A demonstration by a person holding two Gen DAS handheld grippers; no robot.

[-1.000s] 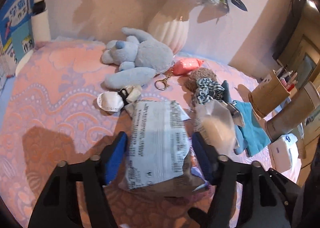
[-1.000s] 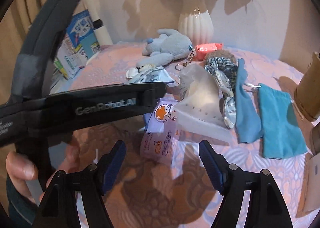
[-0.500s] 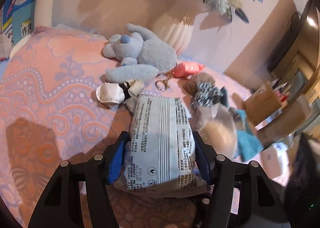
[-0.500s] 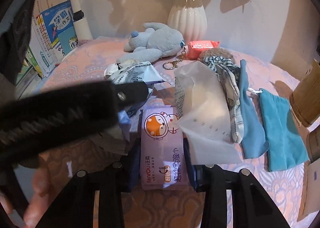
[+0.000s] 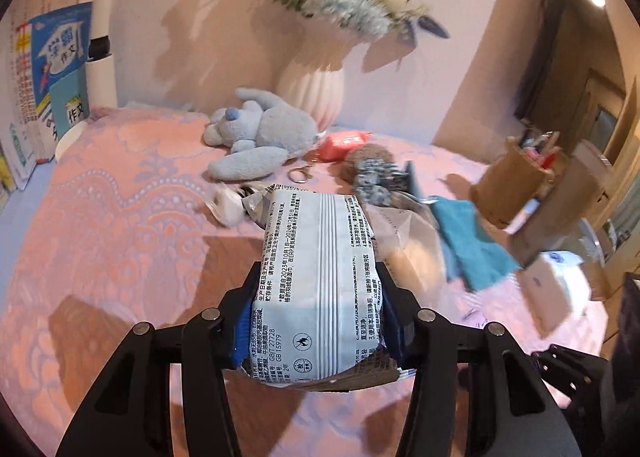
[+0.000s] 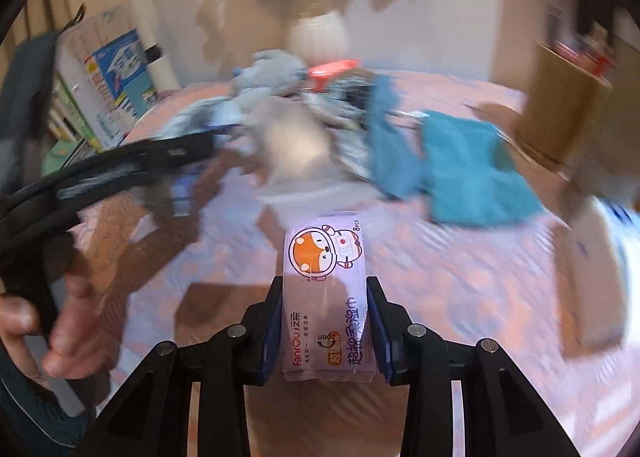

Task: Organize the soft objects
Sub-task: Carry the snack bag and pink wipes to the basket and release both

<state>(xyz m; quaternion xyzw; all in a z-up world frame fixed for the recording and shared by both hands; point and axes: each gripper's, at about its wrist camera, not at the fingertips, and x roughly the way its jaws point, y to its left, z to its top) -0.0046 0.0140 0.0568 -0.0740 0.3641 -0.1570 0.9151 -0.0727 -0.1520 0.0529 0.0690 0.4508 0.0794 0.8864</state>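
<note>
Wipes, both packs gripped: white printed pack (image 5: 320, 281) is pinched by left claw (image 5: 316, 317), just squeezed tighter, lower centre of frame; pink cartoon pack (image 6: 326, 297) is clamped in right claw (image 6: 325, 325), lifted off pink tabletop (image 5: 112, 241). Grip should be kept firm w/o crushing; packs carried level, clear of plush (image 5: 260, 137).

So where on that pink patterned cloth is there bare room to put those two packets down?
Bare pink patterned cloth lies left of the grey plush toy, toward the upright books, and in the near foreground. It is crowded from the plush toy across to the teal cloth and brown cardboard holder.
</note>
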